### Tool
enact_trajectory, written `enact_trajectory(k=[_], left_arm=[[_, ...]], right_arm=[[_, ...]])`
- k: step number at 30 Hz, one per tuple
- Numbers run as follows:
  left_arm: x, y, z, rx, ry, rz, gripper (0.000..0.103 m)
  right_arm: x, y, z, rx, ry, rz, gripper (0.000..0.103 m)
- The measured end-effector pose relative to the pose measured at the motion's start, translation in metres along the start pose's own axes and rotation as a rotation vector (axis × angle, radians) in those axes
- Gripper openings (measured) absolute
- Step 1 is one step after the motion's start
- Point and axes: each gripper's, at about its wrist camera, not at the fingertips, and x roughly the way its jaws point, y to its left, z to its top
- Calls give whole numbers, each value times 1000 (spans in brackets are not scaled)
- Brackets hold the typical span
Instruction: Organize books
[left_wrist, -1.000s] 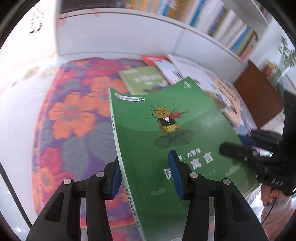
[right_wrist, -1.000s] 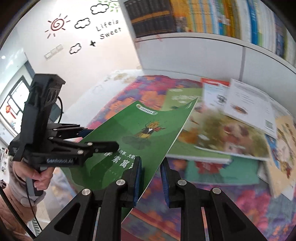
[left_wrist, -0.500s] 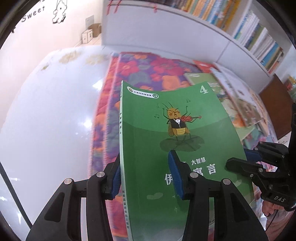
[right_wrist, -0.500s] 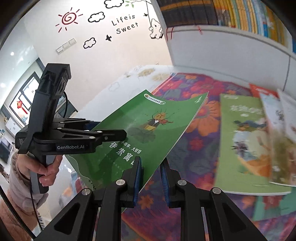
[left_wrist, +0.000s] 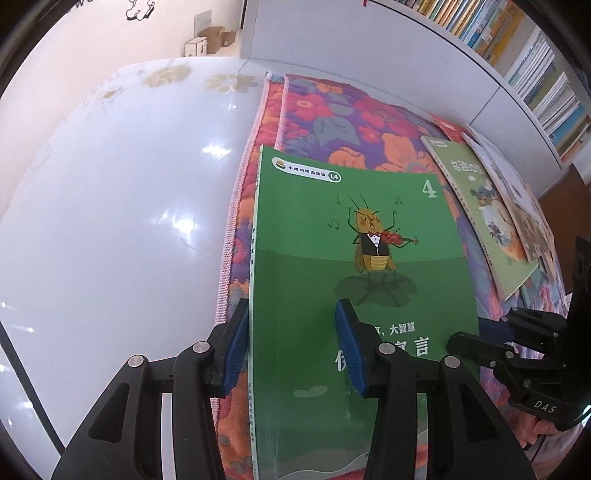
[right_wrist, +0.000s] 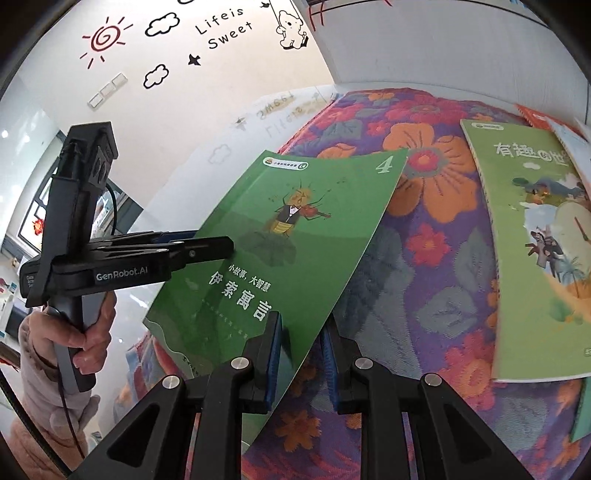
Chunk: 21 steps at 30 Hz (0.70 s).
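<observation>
A thin green book (left_wrist: 351, 258) with a violin-playing insect and a "4" on its cover hangs tilted above the floral mat, slightly bowed. My left gripper (left_wrist: 291, 347) is shut on its spine edge, one pad under the spine and the other on the cover. The right wrist view shows the same book (right_wrist: 295, 240) with that left gripper (right_wrist: 207, 242) clamping it from the left. My right gripper (right_wrist: 301, 356) is shut on the book's lower right edge, and it shows in the left wrist view as the right gripper (left_wrist: 476, 332) at the book's right side.
A flowered mat (left_wrist: 332, 118) lies on a glossy white floor (left_wrist: 110, 203). A light green picture book (right_wrist: 535, 240) and several others lie on the mat to the right. A white cabinet (left_wrist: 369, 48) carrying shelved books stands behind. A person's hand (right_wrist: 85, 332) grips the left handle.
Both grippers have carried the green book left and lower, away from the spread of books toward the mat's left edge and the white floor. Neither grip has changed.
</observation>
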Motion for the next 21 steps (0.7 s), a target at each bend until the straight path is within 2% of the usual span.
enact_trajectory(k=[9,13,16,21], left_arm=[[-1,5,2,-24,0,69,46],[-3,10,2,-74,9,87,46],[-6,11,3,-86,-3,137,45],[-7,15,5,-134,8,124,45]], right_arm=[[8,5,-1,-2,7,12,22],[9,1,-1,26,-2,31,22],[9,-1,-2,35,-10,40,22],[1,0,-9,32,5,50,27]])
